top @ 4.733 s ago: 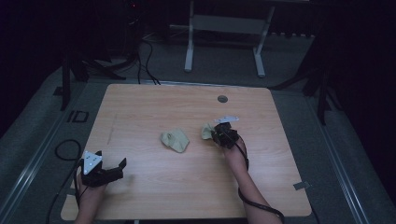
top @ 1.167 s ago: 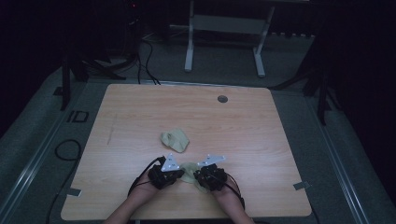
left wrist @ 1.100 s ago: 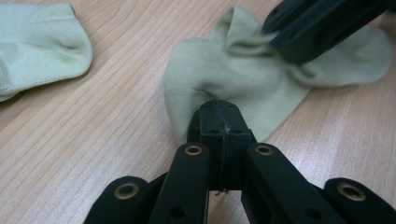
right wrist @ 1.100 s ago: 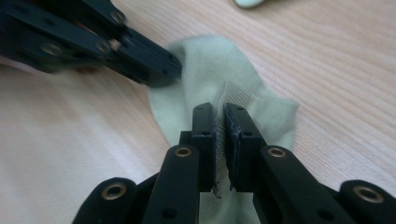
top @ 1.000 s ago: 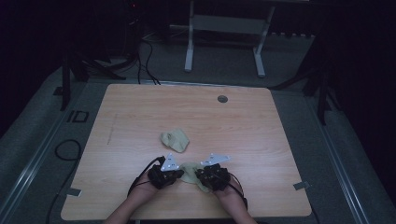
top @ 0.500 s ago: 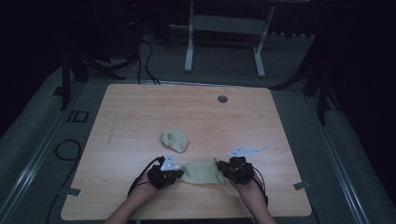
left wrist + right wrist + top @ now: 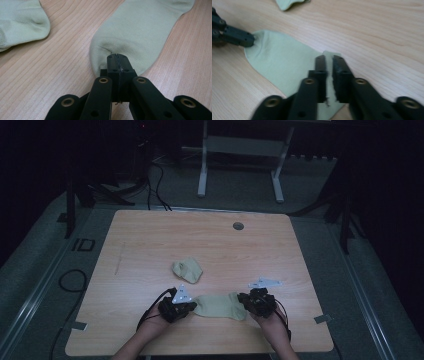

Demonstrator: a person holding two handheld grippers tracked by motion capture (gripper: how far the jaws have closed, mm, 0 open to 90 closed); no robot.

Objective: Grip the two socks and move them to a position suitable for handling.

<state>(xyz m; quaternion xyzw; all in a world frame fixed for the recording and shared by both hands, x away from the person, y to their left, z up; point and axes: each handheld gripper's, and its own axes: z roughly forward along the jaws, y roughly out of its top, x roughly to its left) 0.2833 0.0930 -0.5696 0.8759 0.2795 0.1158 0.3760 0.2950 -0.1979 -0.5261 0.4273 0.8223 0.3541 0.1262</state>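
Since the earlier high view, the right gripper [image 7: 248, 301] has travelled rightward along the near edge of the table [image 7: 150, 235] while the left gripper [image 7: 187, 308] kept its place, so the pale green sock [image 7: 220, 306], which was bunched between the two, now lies drawn out flat between them; the second sock [image 7: 188, 270] has not shifted and sits crumpled just beyond, near the table's middle.

Starting at the left, that gripper seems to serve as an anchor; in the left gripper view its jaws are clamped fully together on the rounded end of the sock [image 7: 140, 35], with a small pucker of fabric just ahead of the tips, and the other sock [image 7: 21, 22] lies apart at the upper left. Pinning this end lets the pull from the other side smooth the cloth, by my reading.

At the right, the right gripper view shows the jaws nearly together with a thin slit between them, lying over the sock's straight end [image 7: 287, 67]; fabric runs up between the pads, so they appear to be pinching that edge; the left gripper's tip [image 7: 239, 37] shows farther off, biting the far end.
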